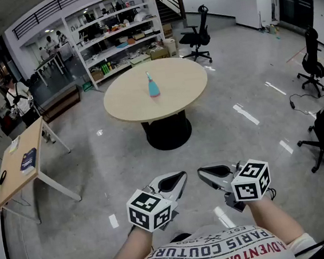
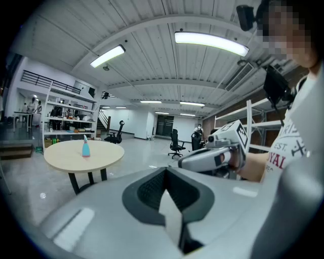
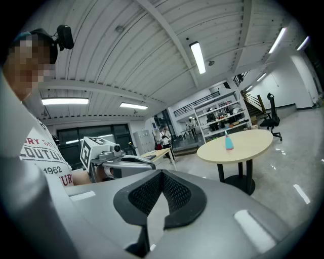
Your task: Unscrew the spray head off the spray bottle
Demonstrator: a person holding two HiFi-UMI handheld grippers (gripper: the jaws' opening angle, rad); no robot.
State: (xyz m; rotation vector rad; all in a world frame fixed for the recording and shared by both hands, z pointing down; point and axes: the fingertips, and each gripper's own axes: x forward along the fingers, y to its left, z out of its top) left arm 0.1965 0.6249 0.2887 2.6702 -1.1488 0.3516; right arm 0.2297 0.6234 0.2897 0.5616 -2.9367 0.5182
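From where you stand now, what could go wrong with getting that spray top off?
1. The bottle stands alone and upright on the table, far off; a clumsy reach could tip it.
2. The left gripper and right gripper are both shut and empty; unless they open first, they would likely push the bottle, not grasp it.
3. If only one grips it, the whole bottle may just spin.

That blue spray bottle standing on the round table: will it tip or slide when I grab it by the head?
Probably tippy: the spray bottle stands upright, tall and narrow, so a push up high may topple it. The round table looks smooth, so it may also slide. It looks small beside the table, likely light; its fill can't be seen.
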